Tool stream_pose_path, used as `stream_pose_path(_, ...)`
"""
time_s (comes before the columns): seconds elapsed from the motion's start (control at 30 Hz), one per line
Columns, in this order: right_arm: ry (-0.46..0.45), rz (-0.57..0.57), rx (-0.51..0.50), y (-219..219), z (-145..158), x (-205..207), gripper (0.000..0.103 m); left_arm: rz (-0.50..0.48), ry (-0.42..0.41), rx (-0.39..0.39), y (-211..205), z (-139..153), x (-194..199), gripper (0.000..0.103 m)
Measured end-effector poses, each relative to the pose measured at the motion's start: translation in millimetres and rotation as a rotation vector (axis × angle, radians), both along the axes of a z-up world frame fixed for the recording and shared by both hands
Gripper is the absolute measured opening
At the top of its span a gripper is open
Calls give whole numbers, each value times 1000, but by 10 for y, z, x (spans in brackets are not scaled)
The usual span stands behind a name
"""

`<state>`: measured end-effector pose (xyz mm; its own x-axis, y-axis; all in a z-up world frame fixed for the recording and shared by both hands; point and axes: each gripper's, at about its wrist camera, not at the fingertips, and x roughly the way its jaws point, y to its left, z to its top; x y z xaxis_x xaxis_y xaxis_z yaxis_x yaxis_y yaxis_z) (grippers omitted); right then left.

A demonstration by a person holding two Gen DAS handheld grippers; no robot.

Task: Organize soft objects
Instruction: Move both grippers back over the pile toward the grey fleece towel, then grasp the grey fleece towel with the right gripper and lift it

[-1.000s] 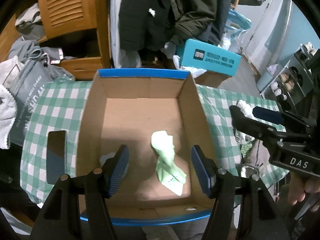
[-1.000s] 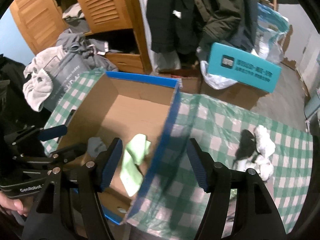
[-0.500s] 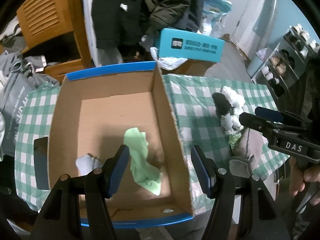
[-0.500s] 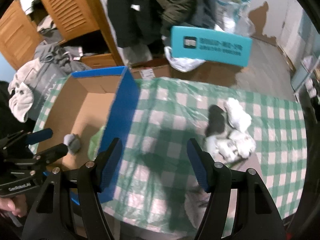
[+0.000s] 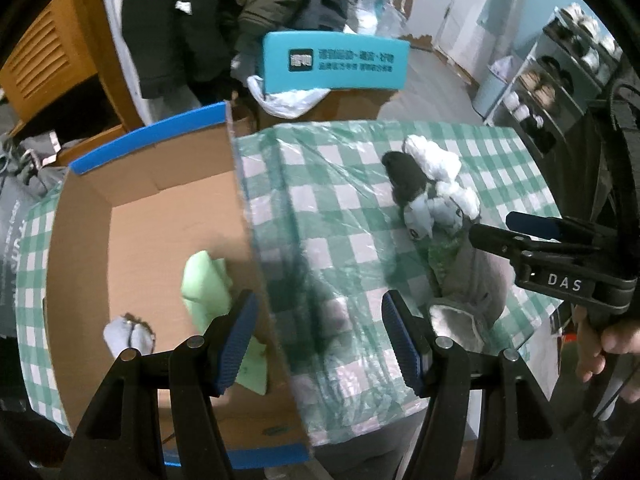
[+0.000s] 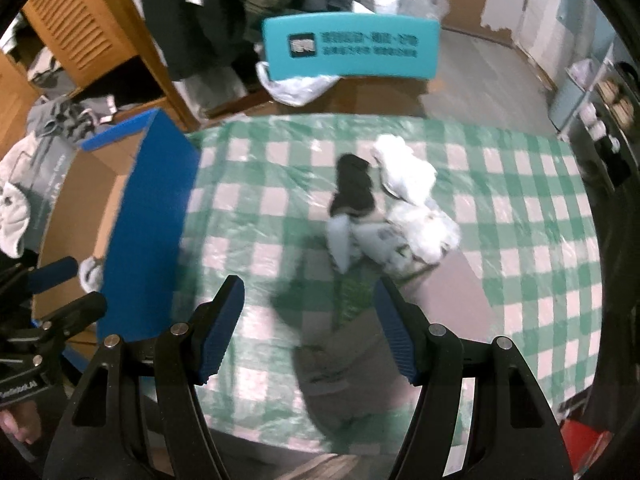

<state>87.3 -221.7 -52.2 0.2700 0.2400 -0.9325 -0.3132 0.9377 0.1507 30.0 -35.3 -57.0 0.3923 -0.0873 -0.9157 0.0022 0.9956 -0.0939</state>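
Observation:
An open cardboard box (image 5: pixel 240 184) with blue outer walls (image 6: pixel 144 216) stands on the left of the checked table. A pale green cloth (image 5: pixel 206 284) and a small grey sock (image 5: pixel 128 336) lie inside it. To the right a heap of soft things rests on the cloth: a black sock (image 5: pixel 406 176) (image 6: pixel 352 184), white socks (image 5: pixel 436 160) (image 6: pixel 408 176), a green patterned piece (image 6: pixel 354 296) and a grey garment (image 5: pixel 476 280) (image 6: pixel 352 360). My left gripper (image 5: pixel 316 340) hangs open over the box's right wall. My right gripper (image 6: pixel 308 320) is open above the grey garment, with nothing held.
The green-and-white checked tablecloth (image 6: pixel 520 200) has a plastic cover. Behind the table stand a teal box (image 6: pixel 352 50), a plastic bag (image 6: pixel 296 86), hanging dark coats and a wooden louvred cabinet (image 6: pixel 76 28). A shoe rack (image 5: pixel 560 80) is at the right. A hand (image 5: pixel 600 352) holds the right gripper.
Both grippers have swung to the right, away from the box and toward the heap of socks and the grey garment. Their jaws stayed at the same width.

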Motion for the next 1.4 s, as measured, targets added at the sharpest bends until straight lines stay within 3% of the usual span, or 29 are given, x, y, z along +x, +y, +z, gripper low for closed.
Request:
stream_pose_path(0.4,74,-51,-57,-247,-391,-18,67,-52,61,-8,-334,-268,136,66)
stream_pose_path(0.8,146,-18,-127,-379,-802,-207,67,-83,135,-10,-533,-539,256,66)
stream_pose_path(1.17,107,-12,-180,-778,-735,-316,69,-150,175,1,-833,-687,363,68)
stream_pose_path(1.4,118,-192,-62,-1269,-589,-240,69,-189,173,8,-995,-721,387,68)
